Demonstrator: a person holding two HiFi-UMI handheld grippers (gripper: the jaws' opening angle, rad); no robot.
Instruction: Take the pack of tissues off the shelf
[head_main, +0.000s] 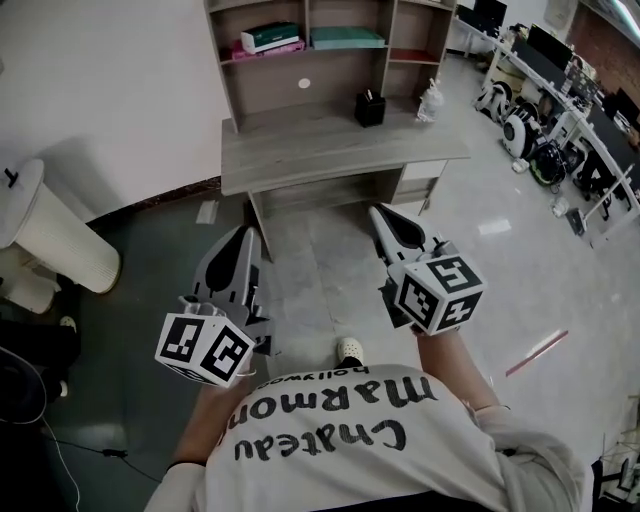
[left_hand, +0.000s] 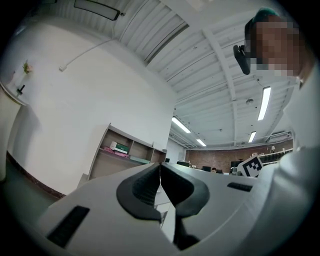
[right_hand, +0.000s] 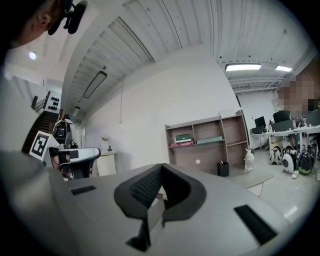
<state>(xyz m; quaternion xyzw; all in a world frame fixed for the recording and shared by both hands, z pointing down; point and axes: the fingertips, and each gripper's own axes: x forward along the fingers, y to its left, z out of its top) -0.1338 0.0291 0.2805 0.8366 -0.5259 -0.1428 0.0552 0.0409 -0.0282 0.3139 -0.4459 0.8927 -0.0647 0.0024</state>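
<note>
your left gripper (head_main: 243, 240) and right gripper (head_main: 380, 215) both have jaws pressed together, empty. the pack of tissues (head_main: 270, 37) sits well ahead on the shelf (head_main: 305, 56) above the tabletop (head_main: 330, 145), long side across, closer to your left gripper's line.

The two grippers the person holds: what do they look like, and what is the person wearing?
Both the left gripper and right gripper are grey plastic, tapering to two jaws lined with dark ribbed pads. Each carries a white cube printed with black square markers. The person wears a pale T-shirt with dark lettering.
</note>
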